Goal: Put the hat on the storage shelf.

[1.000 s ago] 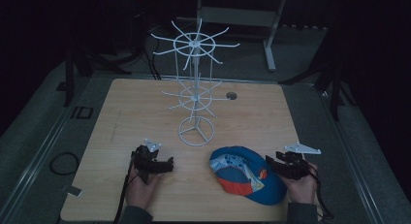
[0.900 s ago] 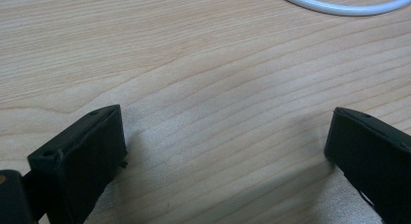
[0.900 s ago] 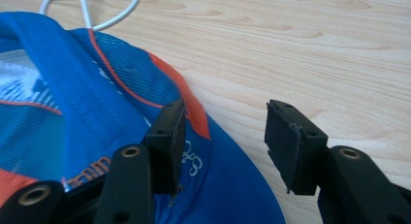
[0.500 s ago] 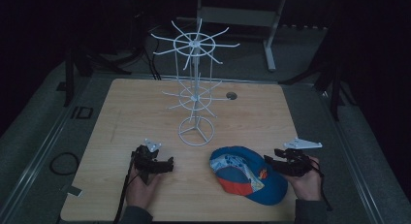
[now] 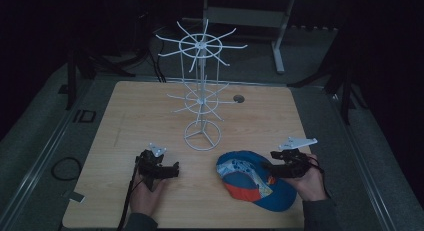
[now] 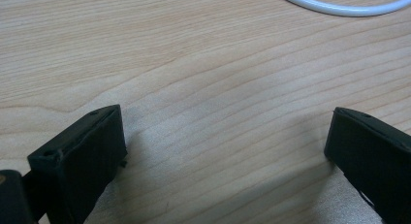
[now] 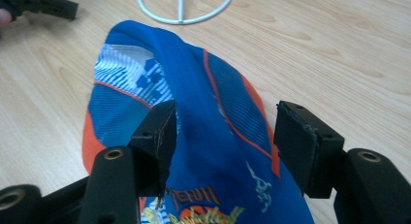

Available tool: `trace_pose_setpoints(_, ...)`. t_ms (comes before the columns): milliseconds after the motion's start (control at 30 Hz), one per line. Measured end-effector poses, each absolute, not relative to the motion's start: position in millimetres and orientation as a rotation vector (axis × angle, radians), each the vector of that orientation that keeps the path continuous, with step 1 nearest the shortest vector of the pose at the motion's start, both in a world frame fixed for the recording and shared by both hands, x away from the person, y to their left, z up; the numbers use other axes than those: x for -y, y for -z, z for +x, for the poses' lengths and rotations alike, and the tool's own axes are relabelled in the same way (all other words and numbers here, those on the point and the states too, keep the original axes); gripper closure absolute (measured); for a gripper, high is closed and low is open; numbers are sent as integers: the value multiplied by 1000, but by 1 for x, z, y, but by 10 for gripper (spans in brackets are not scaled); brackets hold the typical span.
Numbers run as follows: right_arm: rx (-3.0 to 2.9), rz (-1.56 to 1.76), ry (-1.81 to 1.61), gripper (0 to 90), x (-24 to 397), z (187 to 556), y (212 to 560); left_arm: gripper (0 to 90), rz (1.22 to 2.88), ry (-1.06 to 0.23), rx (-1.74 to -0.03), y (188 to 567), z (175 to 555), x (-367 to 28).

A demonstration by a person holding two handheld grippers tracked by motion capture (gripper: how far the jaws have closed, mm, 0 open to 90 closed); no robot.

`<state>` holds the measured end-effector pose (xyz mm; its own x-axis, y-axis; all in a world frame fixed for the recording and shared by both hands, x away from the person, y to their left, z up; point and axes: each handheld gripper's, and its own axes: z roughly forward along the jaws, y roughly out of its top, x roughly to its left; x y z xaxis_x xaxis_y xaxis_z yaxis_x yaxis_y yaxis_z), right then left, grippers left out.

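Observation:
A blue and orange cap lies crumpled on the wooden table, front right. In the right gripper view the cap rises in a fold between the jaws. My right gripper is open and straddles that fold; its left jaw is at the fabric. From above, the right gripper points left over the cap's right side. My left gripper rests front left, open over bare wood, with nothing between its jaws.
A white wire display stand with two tiers of hooks stands mid-table, its ring base just behind the cap and also ahead of the left gripper. A round cable hole sits at the back. The left gripper shows far off.
The right gripper has shifted a little left and lifted slightly, further over the cap. The left gripper and the cap have stayed put.

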<state>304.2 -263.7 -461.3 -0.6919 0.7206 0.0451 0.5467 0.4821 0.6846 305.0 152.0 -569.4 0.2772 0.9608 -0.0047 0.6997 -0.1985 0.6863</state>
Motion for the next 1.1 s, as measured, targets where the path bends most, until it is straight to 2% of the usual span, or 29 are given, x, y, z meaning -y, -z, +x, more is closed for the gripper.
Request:
trace_pose_setpoints(433,-2577,988,-957,359,244,313,459,14,1972,-585,-1491,569,305,-152)
trace_pose_setpoints(1100,-2665,921,-835,284,218,337,474,14,1967,-587,-1494,569,305,-151)
